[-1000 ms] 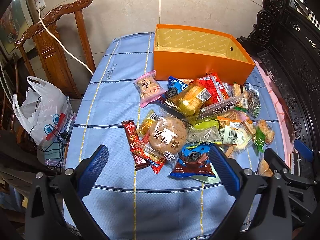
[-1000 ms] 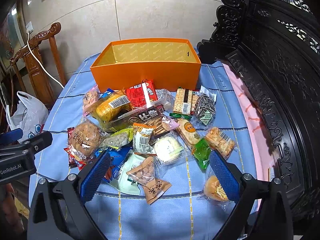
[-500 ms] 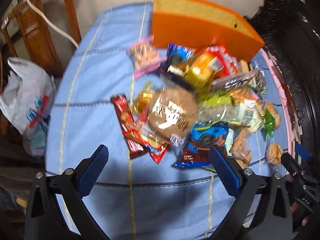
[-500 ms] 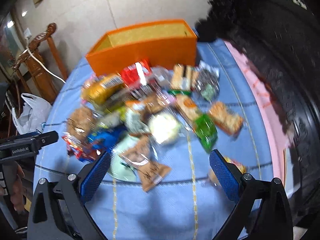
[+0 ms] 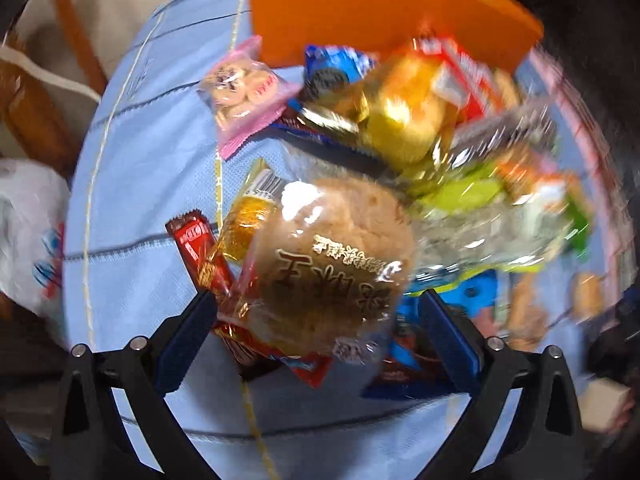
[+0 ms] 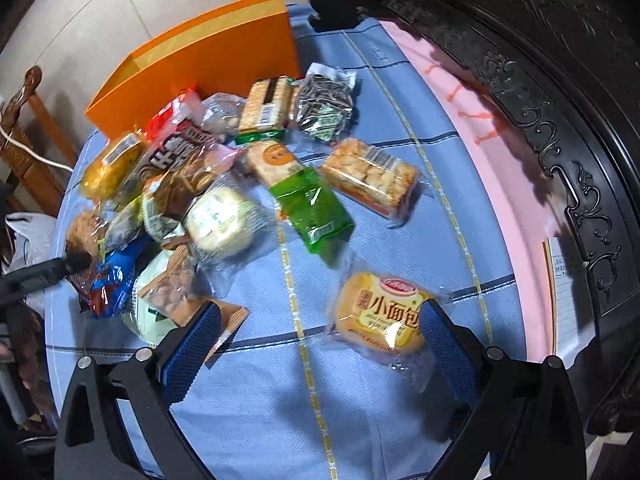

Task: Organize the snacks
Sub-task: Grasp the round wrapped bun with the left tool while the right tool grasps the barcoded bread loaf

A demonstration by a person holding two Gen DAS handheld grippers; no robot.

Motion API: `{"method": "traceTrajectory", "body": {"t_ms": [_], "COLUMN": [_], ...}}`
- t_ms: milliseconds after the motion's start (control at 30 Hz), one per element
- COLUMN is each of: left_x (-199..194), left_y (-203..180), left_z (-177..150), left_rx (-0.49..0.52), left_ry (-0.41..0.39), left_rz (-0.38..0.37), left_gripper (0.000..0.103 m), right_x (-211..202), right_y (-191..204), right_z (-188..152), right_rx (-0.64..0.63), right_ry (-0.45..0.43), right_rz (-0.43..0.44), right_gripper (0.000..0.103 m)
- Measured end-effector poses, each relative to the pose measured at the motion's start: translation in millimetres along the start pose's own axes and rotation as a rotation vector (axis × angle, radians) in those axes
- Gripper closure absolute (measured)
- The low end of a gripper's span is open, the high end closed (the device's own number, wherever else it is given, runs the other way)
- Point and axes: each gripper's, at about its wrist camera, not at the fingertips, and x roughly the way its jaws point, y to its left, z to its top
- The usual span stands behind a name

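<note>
One orange box is seen upper left. Both hand-held grippers are spread wide, nothing gripped: left around one round bun pack, right beside one yellow bread pack.

Around you: blue tablecloth with yellow and dark stripes covers table. Carved dark wooden furniture at right edge, pink strip along it. Brown wooden chair far left, white cable across it. White plastic bag beside table.

A home room: carved dark wooden furniture, tiled wall, cloth-covered table.
</note>
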Motion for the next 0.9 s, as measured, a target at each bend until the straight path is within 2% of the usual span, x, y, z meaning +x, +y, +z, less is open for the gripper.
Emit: {"method": "traceTrajectory", "body": {"t_ms": [33, 67, 167, 200, 233, 333, 433, 500, 600, 633, 667, 700, 733, 767, 900], "left_x": [5, 10, 17, 19, 20, 14, 7, 2, -5, -7, -10, -14, -19, -24, -36], "left_y": [-4, -5, 5, 11, 15, 24, 32, 35, 40, 42, 45, 48, 51, 54, 63], "left_z": [0, 1, 5, 7, 8, 10, 8, 6, 4, 4, 3, -1, -5, -7, -5], "left_rx": [0.032, 0.045, -0.017, -0.049, -0.072, -0.122, -0.156, -0.153, -0.153, -0.154, -0.158, -0.162, -0.166, -0.170, -0.176], "left_ry": [0.010, 0.014, 0.037, 0.043, 0.047, 0.040, 0.025, 0.011, 0.003, -0.004, -0.011, -0.015, -0.024, -0.039, -0.077], "left_rz": [0.022, 0.009, -0.042, -0.072, -0.096, -0.136, -0.179, -0.183, -0.184, -0.184, -0.186, -0.190, -0.196, -0.202, -0.224], "left_gripper": [0.004, 0.004, 0.005, 0.012, 0.024, 0.031, 0.032, 0.032, 0.032, 0.032, 0.032, 0.033, 0.033, 0.033, 0.033], "right_x": [0, 0, 1, 2, 5, 19, 46, 61, 79, 82, 80, 74, 69, 60, 30], "right_y": [-2, -4, -14, -18, -23, -35, -40, -41, -34, -34, -34, -31, -27, -23, -3], "right_z": [2, 4, 6, 6, 6, 1, -4, -5, -3, -4, -3, 0, 2, 5, 17], "right_rx": [-0.002, -0.006, -0.025, -0.033, -0.030, -0.001, 0.008, 0.015, -0.060, -0.060, -0.048, -0.060, -0.078, -0.087, -0.130], "right_ry": [0.004, 0.007, 0.036, 0.056, 0.074, 0.154, 0.246, 0.242, 0.235, 0.236, 0.226, 0.218, 0.226, 0.215, 0.145], "right_rz": [-0.005, -0.018, -0.096, -0.119, -0.119, -0.088, -0.076, -0.054, -0.098, -0.086, -0.086, -0.071, -0.036, -0.008, 0.052], "right_gripper": [0.004, 0.004, 0.004, 0.004, 0.004, 0.004, 0.004, 0.004, 0.005, 0.011, 0.025, 0.041, 0.066, 0.071, 0.078]}}
